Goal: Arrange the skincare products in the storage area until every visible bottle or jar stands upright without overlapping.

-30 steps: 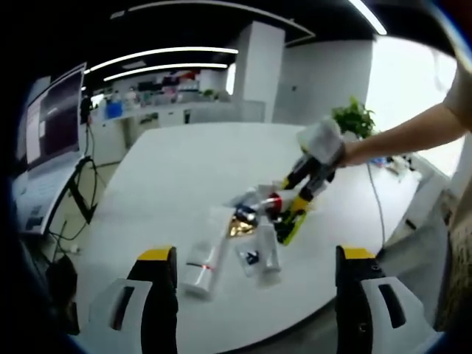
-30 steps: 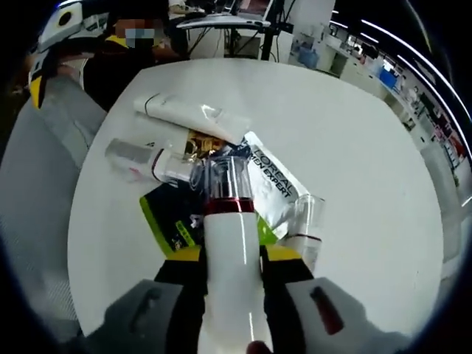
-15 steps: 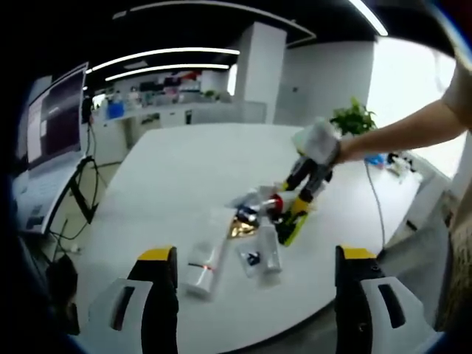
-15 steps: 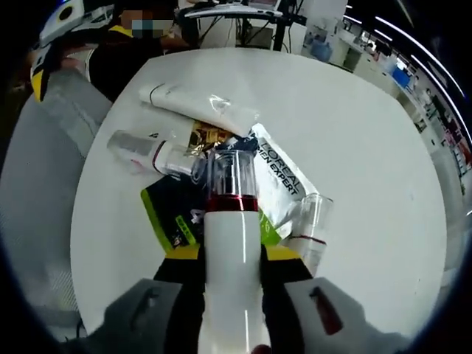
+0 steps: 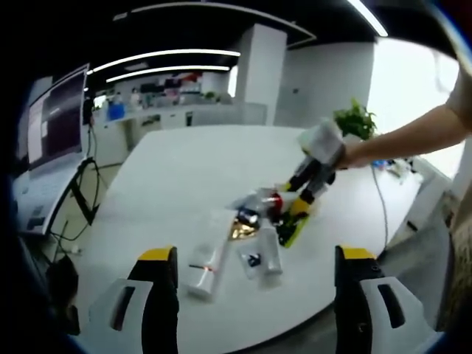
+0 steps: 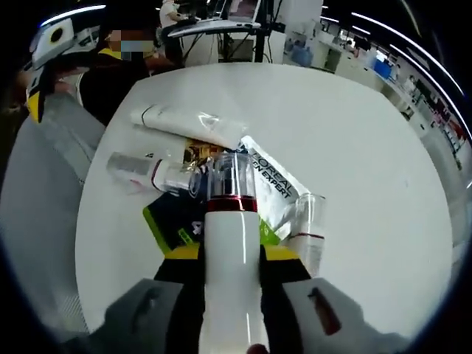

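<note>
Right gripper (image 6: 228, 254) has its jaws clamped on a white bottle (image 6: 230, 265) above the pile on the counter (image 6: 354, 133), left gripper (image 5: 251, 302) gaping and empty; we fear the bottle may topple if set on the sachet (image 6: 276, 181).

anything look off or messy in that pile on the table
Yes. Nothing stands upright: a white tube and a clear-capped bottle lie flat on the white table, overlapping a L'Oreal sachet and a green packet. The right gripper clamps a white bottle with a red band, tipped over the heap.
</note>
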{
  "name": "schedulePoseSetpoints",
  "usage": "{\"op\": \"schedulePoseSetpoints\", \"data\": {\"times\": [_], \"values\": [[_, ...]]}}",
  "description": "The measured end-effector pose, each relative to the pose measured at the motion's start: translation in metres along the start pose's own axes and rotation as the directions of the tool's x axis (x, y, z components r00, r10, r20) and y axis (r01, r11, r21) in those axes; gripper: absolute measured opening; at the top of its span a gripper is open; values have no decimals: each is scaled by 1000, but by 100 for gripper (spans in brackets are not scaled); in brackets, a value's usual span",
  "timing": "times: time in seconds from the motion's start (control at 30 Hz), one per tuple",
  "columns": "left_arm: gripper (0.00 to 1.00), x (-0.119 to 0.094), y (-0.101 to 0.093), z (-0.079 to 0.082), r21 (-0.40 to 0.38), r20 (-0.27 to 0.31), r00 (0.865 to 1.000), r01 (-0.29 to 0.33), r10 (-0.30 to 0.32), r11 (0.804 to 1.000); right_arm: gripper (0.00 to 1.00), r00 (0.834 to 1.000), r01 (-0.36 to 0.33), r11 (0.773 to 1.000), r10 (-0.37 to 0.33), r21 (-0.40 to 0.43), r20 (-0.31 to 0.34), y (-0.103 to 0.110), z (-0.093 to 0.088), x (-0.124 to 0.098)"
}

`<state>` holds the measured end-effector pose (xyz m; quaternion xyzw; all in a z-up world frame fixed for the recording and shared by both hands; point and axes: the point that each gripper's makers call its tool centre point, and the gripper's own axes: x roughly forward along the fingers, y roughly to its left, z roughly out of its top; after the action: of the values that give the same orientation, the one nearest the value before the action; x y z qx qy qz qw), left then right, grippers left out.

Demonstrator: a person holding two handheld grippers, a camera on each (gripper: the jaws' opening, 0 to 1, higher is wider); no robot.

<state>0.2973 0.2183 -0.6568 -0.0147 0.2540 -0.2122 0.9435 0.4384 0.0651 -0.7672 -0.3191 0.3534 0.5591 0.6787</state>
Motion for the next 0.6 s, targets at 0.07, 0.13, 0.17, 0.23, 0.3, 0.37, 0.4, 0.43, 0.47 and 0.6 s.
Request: {"op": "schedulePoseSetpoints", "data": {"times": [0.07,0.13,0.17,0.23,0.3,0.37,0.4,0.43,0.47,0.6], "values": [[85,0,0,0,3,1,1000,1,-1,1000,27,999,5,999,-7,38,35,1,3,-4],[85,0,-1,1,6,3,1000,2,-2,1000,27,997,11,997,-17,76,71,2,7,-8],[85,0,-1,1,6,4,1000,2,-2,1000,27,995,8,994,-18,107,95,4,8,-11],[85,-1,-1,1,7,6,1000,4,-4,1000,27,990,12,989,-33,149,138,5,11,-16],[84,-1,-2,2,7,9,1000,7,-7,1000,27,985,13,983,-44,181,165,7,12,-21],[84,-1,-2,2,8,11,1000,9,-9,1000,27,981,15,979,-53,206,184,8,12,-25],[84,-1,-3,2,9,12,1000,11,-11,1000,27,977,14,974,-61,226,202,9,13,-29],[84,-1,-3,2,10,11,1000,12,-12,1000,27,973,18,970,-73,243,218,9,14,-33],[84,-1,-4,2,13,11,1000,15,-15,1000,27,970,16,967,-77,255,230,10,15,-36],[84,-1,-6,3,17,12,999,30,-30,999,27,945,-38,945,-72,324,319,16,26,-53]]}}
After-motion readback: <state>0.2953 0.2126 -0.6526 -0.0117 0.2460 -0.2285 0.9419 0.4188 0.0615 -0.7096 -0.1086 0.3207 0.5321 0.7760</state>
